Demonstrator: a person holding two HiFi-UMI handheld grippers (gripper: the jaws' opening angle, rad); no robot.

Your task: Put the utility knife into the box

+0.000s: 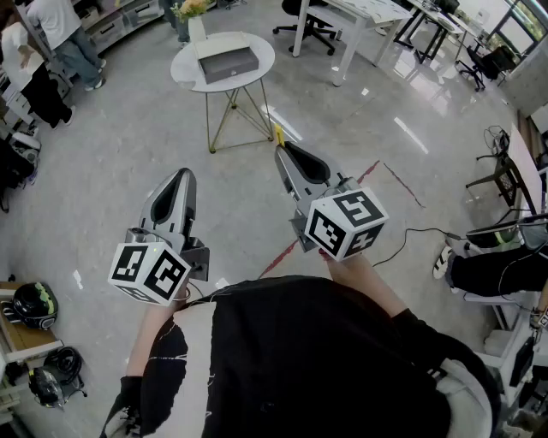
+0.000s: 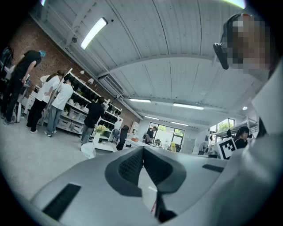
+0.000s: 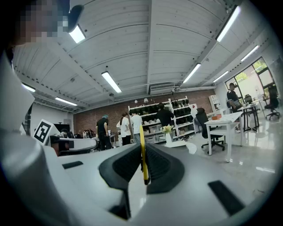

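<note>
Your right gripper (image 1: 281, 149) is held out in front of your chest, jaws pointing toward 12 o'clock. They are clamped on the knife (image 1: 278, 134), a thin yellow strip standing on edge between the pads (image 3: 157, 165), and its end pokes past the jaw tips. The right gripper view confirms it: the knife (image 3: 142, 132) is pinched upright in the right gripper (image 3: 144, 146), with the lower end down between the pads. Your left gripper (image 1: 181, 174) sits at 9 o'clock of the right one, well apart from it, also aimed toward 12. Its jaws are closed together with nothing between them, and the left gripper view shows the left gripper (image 2: 142, 150) with the pads meeting at the tips. The box (image 1: 227, 64), grey and flat, lies on a round white table (image 1: 182, 72) at 11 o'clock from the knife, well apart from it across bare floor. A vase (image 1: 196, 26) with yellow flowers stands at 11 o'clock of the box on the same table. Both grippers are over the floor (image 1: 111, 171), neither above the table.
</note>
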